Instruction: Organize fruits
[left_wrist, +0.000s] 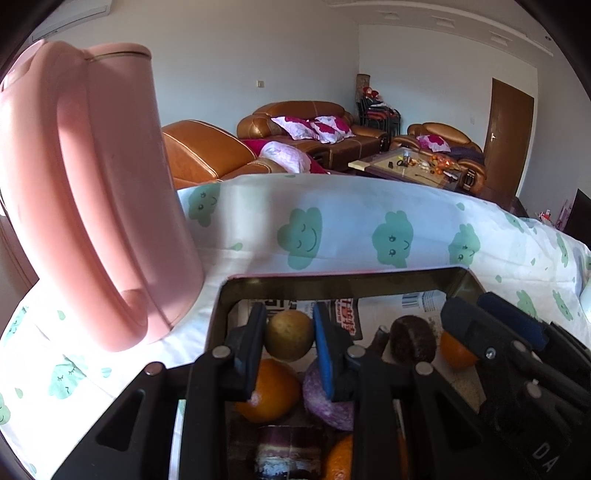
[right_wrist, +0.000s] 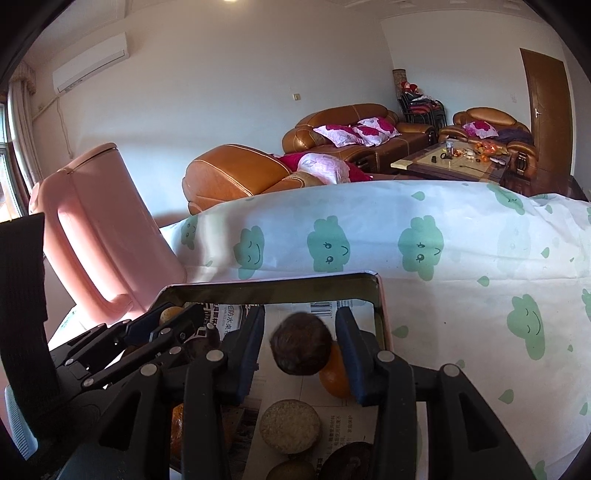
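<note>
A tan fruit sits between the left gripper's pads, which are clamped on it over the tray, low in the left wrist frame. Under that gripper lie an orange, a purple slice and a striped cake-like piece; another orange shows at the bottom edge. To the right, a dark brown round piece and an orange sit beside the right gripper.

In the right wrist frame, the right gripper has its jaws on either side of a dark brown round piece; the pads seem close to its flanks, but whether they press on it is hard to tell. An orange lies just behind it, a pale cake below. The left gripper enters at lower left with the tan fruit.

The tray is lined with newspaper. It rests on a cloud-print cloth, with a pink kettle just beside it at left. Sofas stand at the back wall.
</note>
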